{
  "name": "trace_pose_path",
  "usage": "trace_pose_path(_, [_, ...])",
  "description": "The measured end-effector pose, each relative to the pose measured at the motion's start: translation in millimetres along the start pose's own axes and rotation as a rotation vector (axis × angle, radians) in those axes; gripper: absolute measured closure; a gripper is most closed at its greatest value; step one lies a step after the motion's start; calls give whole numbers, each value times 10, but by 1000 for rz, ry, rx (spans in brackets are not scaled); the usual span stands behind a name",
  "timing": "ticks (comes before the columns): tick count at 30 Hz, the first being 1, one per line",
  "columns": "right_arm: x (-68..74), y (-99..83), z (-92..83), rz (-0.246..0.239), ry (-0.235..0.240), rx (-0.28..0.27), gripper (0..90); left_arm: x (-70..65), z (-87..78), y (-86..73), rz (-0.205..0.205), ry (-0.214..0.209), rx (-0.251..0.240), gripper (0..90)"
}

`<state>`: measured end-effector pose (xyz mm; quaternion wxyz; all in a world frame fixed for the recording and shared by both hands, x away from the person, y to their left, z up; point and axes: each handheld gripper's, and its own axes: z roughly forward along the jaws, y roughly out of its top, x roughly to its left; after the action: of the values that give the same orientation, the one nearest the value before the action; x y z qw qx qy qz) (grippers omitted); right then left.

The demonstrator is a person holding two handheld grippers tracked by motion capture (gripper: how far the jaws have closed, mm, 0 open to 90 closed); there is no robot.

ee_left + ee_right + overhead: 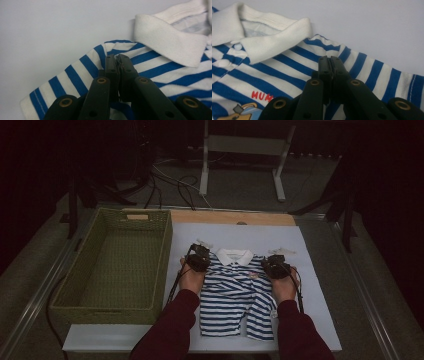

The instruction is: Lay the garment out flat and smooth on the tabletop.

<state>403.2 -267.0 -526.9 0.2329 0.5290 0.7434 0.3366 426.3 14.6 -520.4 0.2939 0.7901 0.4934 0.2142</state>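
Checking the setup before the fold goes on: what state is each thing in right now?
Blue-and-white striped polo shirt: flat on the white sheet, front up, collar away from the person.
Green woven basket: empty, upright.
Left gripper: shut on the shirt's shoulder.
Right gripper: shut on the other shoulder.

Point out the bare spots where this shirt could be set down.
Free: the basket, whose inside looks bare, and the white sheet right of the shirt, plus the strip behind its collar. Crowded: the shoulders, where the left tongs and right tongs sit.

Maroon sleeves (pixel 170 330); black grippers, brass-ringed screws, black cables.
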Motion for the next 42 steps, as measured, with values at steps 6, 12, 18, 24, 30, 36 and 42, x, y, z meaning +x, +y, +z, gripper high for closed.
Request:
trace_pose_path(6, [151, 82, 51, -36, 7, -5, 882, 137, 20, 13, -18, 47, 8, 879])
trace_pose_path(12, [156, 155, 124, -72, -19, 6, 883, 128, 24, 12, -33, 48, 5, 871])
trace_pose_path(18, [68, 165, 195, -37, -57, 4, 883, 107, 14, -1, -57, 18, -13, 818])
trace_pose_path(24, [62, 170, 191, -38, -43, 16, 667, 150, -69, -46, -104, -38, -63, 616])
trace_pose_path(30, [49, 212, 49, 5, 18, 12, 230, 107, -233, -89, -120, -88, -124, 365])
trace_pose_path(36, [104, 198, -89, -4, 30, 13, 195, 32, -385, -152, -93, -124, -155, 235])
trace_pose_path(42, [183, 115, -186, -29, 39, 24, 195, 2, -485, -202, -91, -131, -154, 16])
